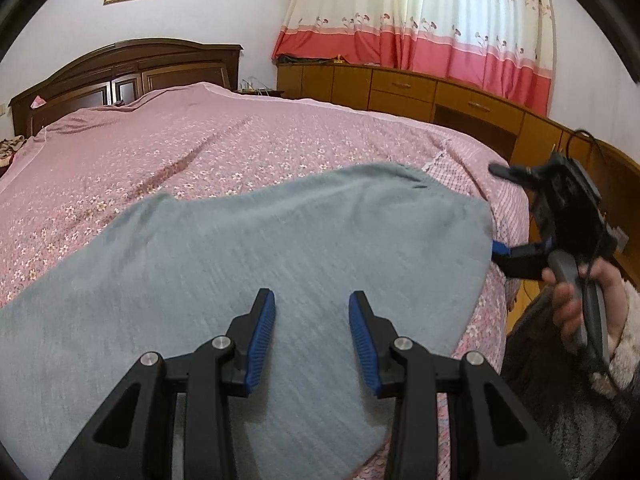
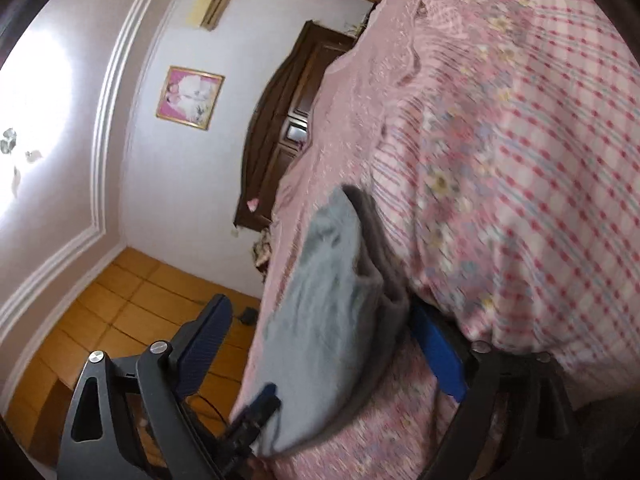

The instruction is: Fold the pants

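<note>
Grey-blue pants (image 1: 248, 264) lie spread flat on the pink floral bedspread (image 1: 168, 148).

Left gripper (image 1: 312, 334): positioned above the near part of the pants, jaws wide open, holding nothing. Right gripper (image 2: 324, 344): turned sideways at the right edge of the pants, jaws wide apart with the fabric edge between them, one blue pad (image 2: 436, 356) under the cloth, not clamped.

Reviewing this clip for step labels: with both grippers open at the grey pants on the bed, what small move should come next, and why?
Probably close the right gripper on the pants. In the right wrist view its open fingers straddle the fabric's edge, one blue pad beneath it, while the left gripper hovers open over the cloth, gripping nothing.
</note>
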A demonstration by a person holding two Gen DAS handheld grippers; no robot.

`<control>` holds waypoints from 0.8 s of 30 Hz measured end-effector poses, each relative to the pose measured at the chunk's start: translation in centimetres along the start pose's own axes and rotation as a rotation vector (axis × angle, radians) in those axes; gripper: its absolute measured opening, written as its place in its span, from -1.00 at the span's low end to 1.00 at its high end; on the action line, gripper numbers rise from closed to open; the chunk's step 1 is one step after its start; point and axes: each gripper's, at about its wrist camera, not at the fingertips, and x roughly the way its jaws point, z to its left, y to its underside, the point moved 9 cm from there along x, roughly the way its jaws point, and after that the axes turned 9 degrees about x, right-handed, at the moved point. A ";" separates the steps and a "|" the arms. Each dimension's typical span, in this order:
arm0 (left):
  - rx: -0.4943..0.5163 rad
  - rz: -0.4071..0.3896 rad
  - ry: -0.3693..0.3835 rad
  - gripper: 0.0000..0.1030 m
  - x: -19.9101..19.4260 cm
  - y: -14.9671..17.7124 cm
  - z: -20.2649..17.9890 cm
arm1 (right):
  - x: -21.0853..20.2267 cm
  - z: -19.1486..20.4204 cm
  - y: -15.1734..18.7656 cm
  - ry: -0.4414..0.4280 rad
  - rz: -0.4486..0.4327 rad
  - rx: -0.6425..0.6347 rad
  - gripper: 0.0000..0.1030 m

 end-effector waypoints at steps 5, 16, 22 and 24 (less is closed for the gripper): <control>0.000 0.003 0.003 -0.21 0.1 0.2 0.1 | 0.8 1.1 0.5 -0.015 0.014 -0.056 0.84; 0.016 0.007 -0.007 -0.16 0.4 0.3 -0.1 | 0.5 0.0 1.6 -0.129 0.017 0.026 0.80; 0.017 0.006 -0.005 -0.13 0.3 0.4 -0.2 | -1.1 -3.4 0.5 -0.217 -0.046 0.250 -0.06; 0.019 0.006 -0.005 -0.13 0.3 0.3 -0.2 | -1.0 -3.5 1.0 -0.163 -0.038 0.203 -0.24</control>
